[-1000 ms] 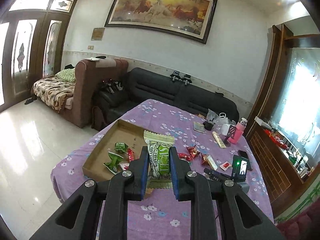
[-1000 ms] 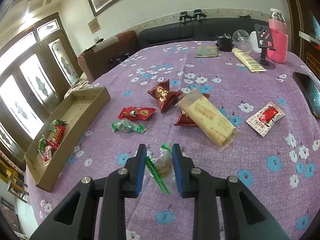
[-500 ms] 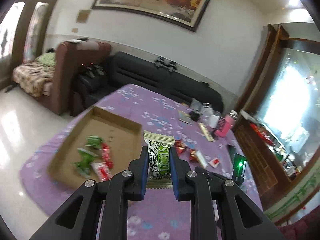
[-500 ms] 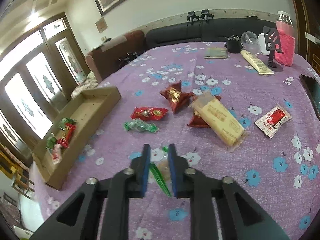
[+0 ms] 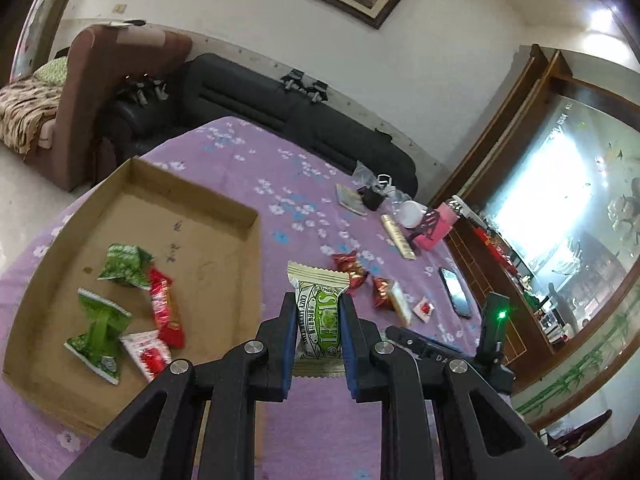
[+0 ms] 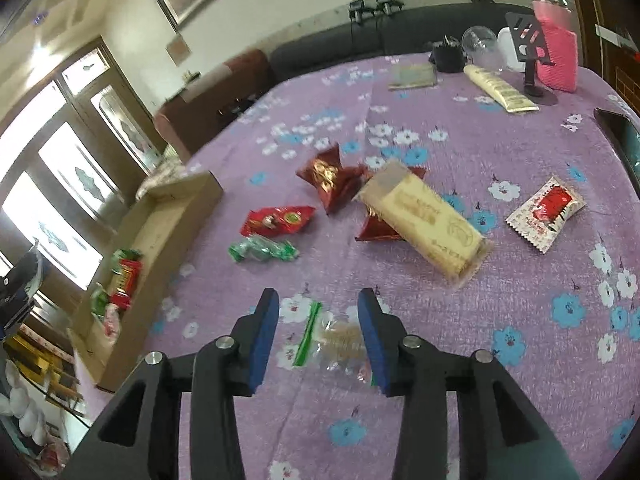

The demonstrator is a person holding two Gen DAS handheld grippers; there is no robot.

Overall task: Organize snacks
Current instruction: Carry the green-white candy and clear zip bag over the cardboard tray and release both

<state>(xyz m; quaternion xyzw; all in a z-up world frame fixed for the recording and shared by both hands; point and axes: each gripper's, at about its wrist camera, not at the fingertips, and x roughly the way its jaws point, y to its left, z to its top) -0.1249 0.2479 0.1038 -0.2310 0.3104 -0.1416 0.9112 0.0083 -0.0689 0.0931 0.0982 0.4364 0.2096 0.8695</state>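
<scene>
My left gripper (image 5: pixel 318 312) is shut on a green and cream snack packet (image 5: pixel 318 318), held above the table just right of the cardboard tray (image 5: pixel 224 208). The tray holds green packets (image 5: pixel 100 332) and red packets (image 5: pixel 166 310). My right gripper (image 6: pixel 318 304) is open, its jaws on either side of a clear snack bag with a green strip (image 6: pixel 336 344) lying on the purple cloth. Ahead of it lie a long biscuit pack (image 6: pixel 424 220), red wrapped snacks (image 6: pixel 328 178), a red packet (image 6: pixel 278 220), a green candy (image 6: pixel 262 250) and a white-red sachet (image 6: pixel 546 212).
The tray also shows at the left in the right wrist view (image 6: pixel 160 232). At the table's far side stand a pink bottle (image 6: pixel 556 48), a phone stand (image 6: pixel 530 56), a tube (image 6: pixel 500 88), a booklet (image 6: pixel 412 76) and a black phone (image 6: pixel 624 136). Sofas lie behind.
My right gripper was shut on the clear bag and has opened, leaving the bag on the cloth. My left gripper has swung down and left toward the tray, still holding its packet.
</scene>
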